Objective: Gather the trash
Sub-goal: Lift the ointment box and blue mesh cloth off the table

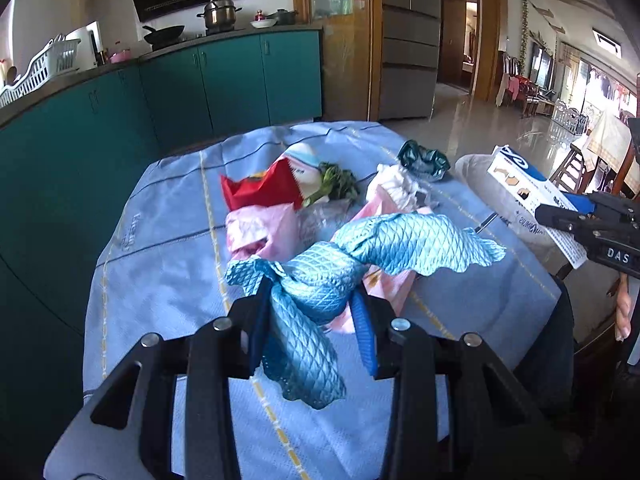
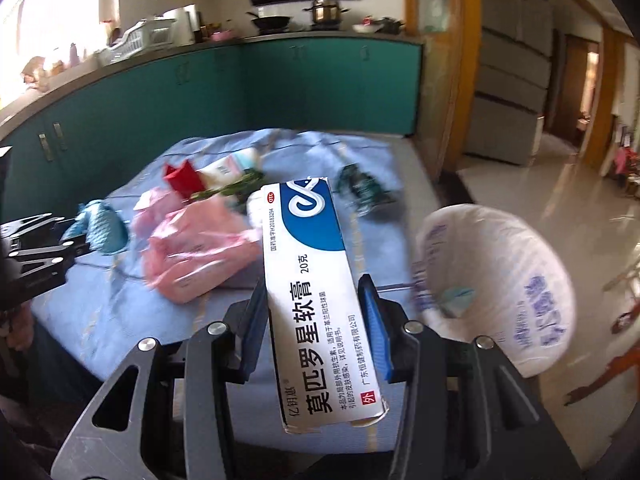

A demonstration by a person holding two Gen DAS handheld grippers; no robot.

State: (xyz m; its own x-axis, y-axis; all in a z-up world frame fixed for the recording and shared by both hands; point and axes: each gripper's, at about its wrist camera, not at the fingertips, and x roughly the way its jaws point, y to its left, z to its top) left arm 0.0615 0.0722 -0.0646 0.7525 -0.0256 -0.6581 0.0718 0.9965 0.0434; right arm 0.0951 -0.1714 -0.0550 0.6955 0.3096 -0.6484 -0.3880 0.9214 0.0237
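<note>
L gripper (image 1: 310,312) is pinching a crumpled blue quilted wrapper (image 1: 360,252), lifted off the tablecloth (image 1: 168,272). R gripper (image 2: 316,316) is clamping a white-and-blue ointment box (image 2: 312,288) w/ both pads pressing its sides, held above the cloth just beside a white bag (image 2: 516,280) (its mouth is gaping open). Still lying on the cloth: pink wrappers (image 1: 256,228), red packet (image 1: 260,192), wilted greens (image 1: 336,184), dark green crumpled wrapper (image 1: 424,158).
</note>
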